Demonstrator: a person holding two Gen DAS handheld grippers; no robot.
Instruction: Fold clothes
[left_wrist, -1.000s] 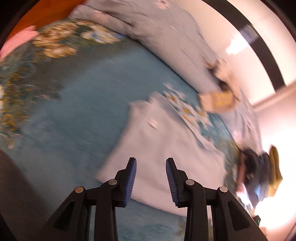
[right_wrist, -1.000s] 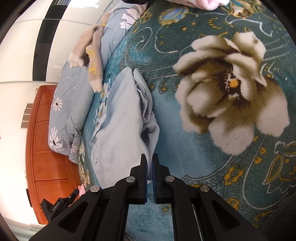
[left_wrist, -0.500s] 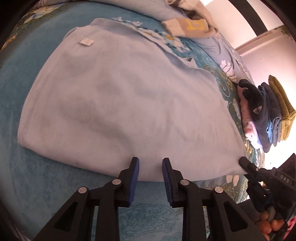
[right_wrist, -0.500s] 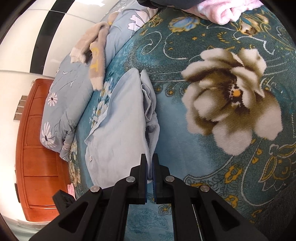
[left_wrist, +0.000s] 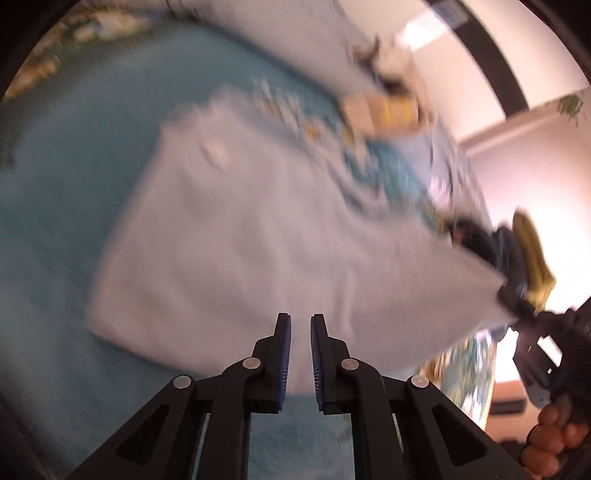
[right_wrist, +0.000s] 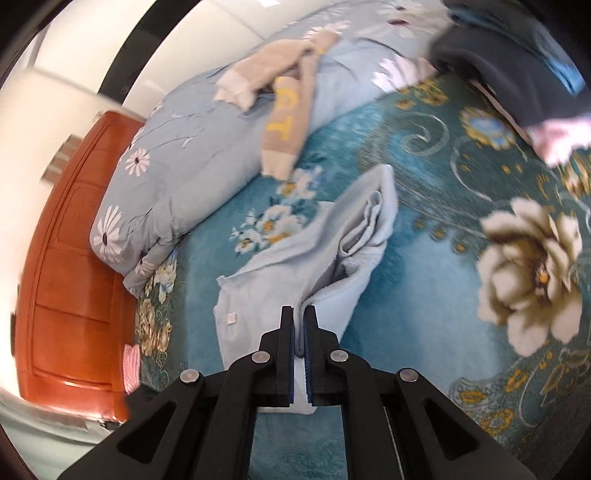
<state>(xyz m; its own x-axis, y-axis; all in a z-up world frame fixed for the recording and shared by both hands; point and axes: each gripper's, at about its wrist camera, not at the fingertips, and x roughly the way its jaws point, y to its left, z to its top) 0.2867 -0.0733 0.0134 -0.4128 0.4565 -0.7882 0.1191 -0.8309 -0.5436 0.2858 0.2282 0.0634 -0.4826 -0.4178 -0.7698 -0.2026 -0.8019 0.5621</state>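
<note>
A pale blue garment (left_wrist: 258, 236) lies spread on the teal flowered bed cover, with a small white label near its far left corner. My left gripper (left_wrist: 300, 332) has closed on its near hem; the fingers stand a narrow gap apart with cloth between them. The view is blurred by motion. My right gripper (right_wrist: 299, 325) is shut on the garment's other edge (right_wrist: 332, 258) and lifts it, so the cloth hangs in folds. That gripper also shows at the right of the left wrist view (left_wrist: 532, 317).
A rolled light blue quilt with daisies (right_wrist: 207, 147) lies along the back, a beige sweater (right_wrist: 280, 96) on it. A stack of dark and yellow folded clothes (left_wrist: 517, 247) sits at the right. An orange wooden headboard (right_wrist: 70, 258) stands at the left.
The left gripper's fingers have closed from wide open to a narrow gap over the hem and pulled back. The right gripper has raised its edge of the garment.
</note>
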